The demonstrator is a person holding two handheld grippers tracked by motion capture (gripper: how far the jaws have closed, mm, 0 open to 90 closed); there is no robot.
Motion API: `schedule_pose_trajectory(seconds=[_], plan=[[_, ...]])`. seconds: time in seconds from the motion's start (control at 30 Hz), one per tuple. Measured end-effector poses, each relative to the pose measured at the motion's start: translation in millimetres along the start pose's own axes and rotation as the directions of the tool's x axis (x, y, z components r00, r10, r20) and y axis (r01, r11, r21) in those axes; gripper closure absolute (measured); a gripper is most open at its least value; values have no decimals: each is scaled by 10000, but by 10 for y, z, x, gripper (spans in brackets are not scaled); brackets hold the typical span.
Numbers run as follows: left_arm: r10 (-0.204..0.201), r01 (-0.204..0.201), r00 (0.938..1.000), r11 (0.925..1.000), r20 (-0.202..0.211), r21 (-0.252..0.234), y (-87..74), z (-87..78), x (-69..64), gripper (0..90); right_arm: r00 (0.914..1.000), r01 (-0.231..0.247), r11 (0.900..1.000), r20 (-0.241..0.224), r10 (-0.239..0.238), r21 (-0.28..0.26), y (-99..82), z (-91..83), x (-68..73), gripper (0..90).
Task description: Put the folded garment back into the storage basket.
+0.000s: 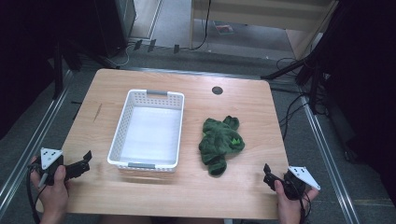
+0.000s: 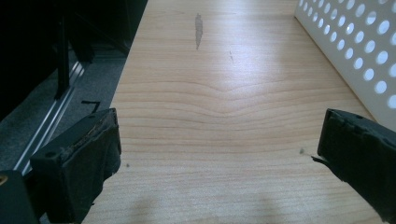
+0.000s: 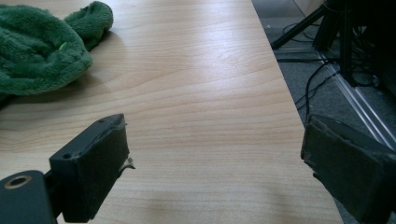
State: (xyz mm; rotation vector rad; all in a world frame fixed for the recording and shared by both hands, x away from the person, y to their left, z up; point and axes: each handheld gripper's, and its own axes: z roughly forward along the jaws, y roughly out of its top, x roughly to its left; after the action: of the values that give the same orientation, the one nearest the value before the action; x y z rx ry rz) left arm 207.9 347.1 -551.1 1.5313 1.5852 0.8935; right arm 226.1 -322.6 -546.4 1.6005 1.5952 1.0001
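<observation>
A green plush toy (image 1: 219, 142) lies crumpled on the wooden table, right of the middle. The same green plush toy (image 3: 42, 46) shows at the upper left of the right gripper view. A white perforated basket (image 1: 148, 128) stands to its left, with nothing in it; its holed wall (image 2: 359, 51) runs along the right of the left gripper view. My left gripper (image 1: 84, 161) rests at the table's front left corner, held in a hand, jaws wide apart over bare wood. My right gripper (image 1: 267, 175) is at the front right corner, open, nothing between its pads.
The table (image 1: 187, 196) has a round cable hole (image 1: 217, 90) at the back. Dark stands and cables crowd the floor right of the table (image 1: 303, 102). A metal rail (image 1: 28, 149) runs along the floor on the left.
</observation>
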Motion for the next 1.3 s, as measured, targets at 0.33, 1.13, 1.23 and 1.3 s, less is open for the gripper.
schedule_pose_trajectory(seconds=[0.33, 1.13, 1.23, 1.3], plan=[[-212, 213, 9996, 9997, 162, -74, -9, -13, 27, 6, 9983, 63, 9999, 585, -58, -84, 101, -17, 127, 70], [-253, 252, 9996, 9997, 149, 64, 13, 27, 14, 6, 9946, 601, 9982, -850, -593, 75, 620, -7, 751, 109], [-269, 268, 9996, 9996, 94, 62, 13, 25, 16, 6, 9936, 678, 9977, -907, -668, 79, 653, 28, 827, 116], [-289, 289, 9995, 9996, 96, 55, 14, 27, 20, 6, 9936, 668, 9977, -915, -657, 96, 662, 41, 851, 118]])
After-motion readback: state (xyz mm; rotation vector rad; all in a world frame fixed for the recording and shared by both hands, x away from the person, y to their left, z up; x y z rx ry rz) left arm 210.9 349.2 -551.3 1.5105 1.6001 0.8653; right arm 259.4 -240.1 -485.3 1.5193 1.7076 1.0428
